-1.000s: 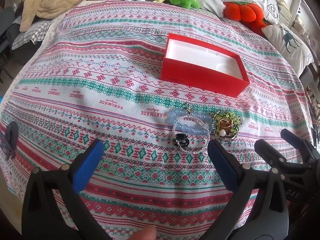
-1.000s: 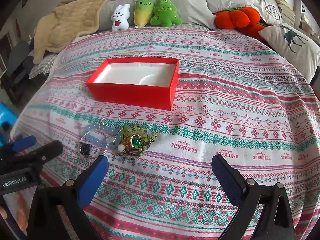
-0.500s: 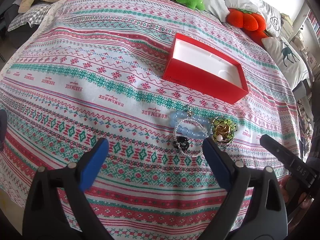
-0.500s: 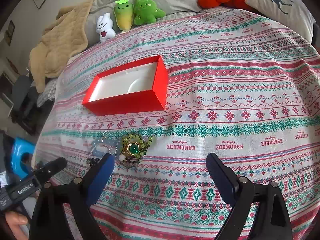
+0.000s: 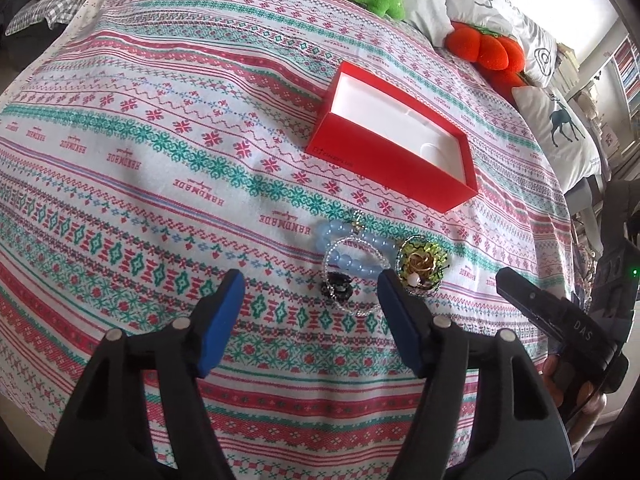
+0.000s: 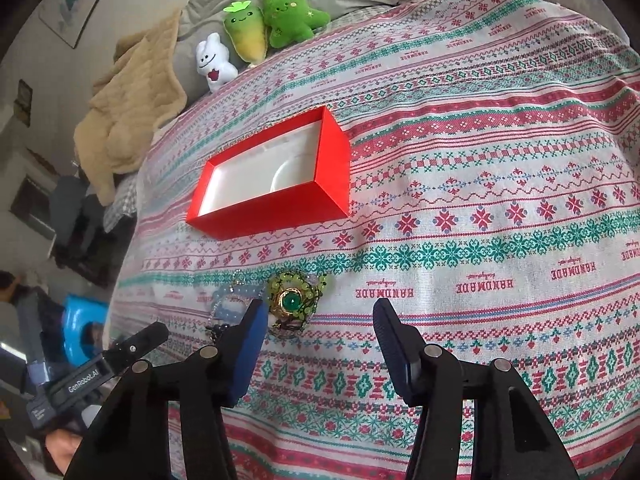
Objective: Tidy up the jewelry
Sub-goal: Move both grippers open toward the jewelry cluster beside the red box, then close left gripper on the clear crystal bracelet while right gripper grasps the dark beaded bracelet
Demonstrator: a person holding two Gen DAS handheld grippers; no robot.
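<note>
Green brooch (image 6: 291,301) just beyond right gripper's (image 6: 318,326) closing, seemingly empty jaws.

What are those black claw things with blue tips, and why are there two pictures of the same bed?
They are grippers, pinching tools a person holds, one in each hand. Each carries a camera looking along its two fingers, so each picture is one tool's own view. The left gripper and the right gripper hold nothing; their jaws are closing over the patterned red, green and white bedspread. On it lie an open red cardboard box with a white lining, a pale blue bead bracelet, a thin silver beaded ring-shaped bracelet, a small black trinket and a green beaded piece with gold rings. Plush toys sit far back.
</note>
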